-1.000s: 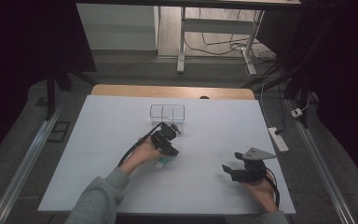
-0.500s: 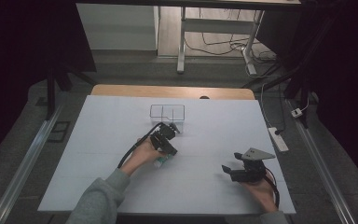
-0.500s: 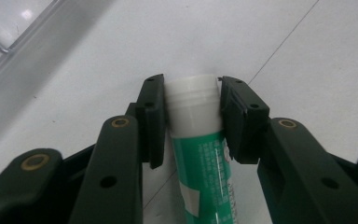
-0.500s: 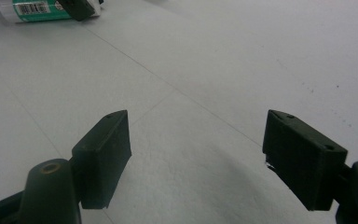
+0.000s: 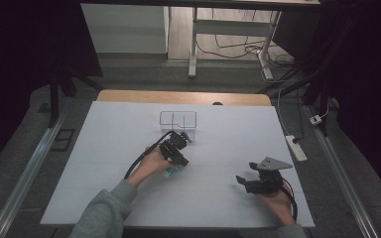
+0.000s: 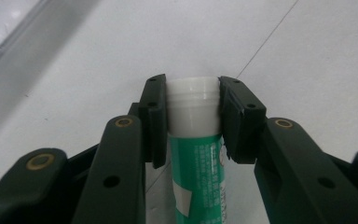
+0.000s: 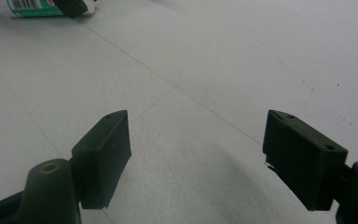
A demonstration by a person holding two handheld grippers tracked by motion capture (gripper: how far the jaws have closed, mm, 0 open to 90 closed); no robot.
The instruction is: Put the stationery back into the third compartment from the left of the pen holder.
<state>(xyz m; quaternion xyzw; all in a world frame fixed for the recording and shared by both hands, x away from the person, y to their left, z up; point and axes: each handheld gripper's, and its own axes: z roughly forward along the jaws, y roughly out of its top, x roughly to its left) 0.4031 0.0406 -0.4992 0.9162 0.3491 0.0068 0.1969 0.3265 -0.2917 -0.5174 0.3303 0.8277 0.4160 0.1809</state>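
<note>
Lying on the white table (image 5: 129, 148), a green tube (image 6: 196, 158) is clamped at its white cap by the just-closing left gripper (image 6: 193, 100); the right gripper (image 7: 196, 154) is held wide apart, nothing between.

The person wears grey sleeves (image 5: 104, 215). Each hand-held gripper (image 5: 174, 150) is black, with brass-coloured pivot pins, small screw holes and a trailing black cable; the right hand-held gripper (image 5: 245, 181) carries a grey three-cornered plate.
</note>
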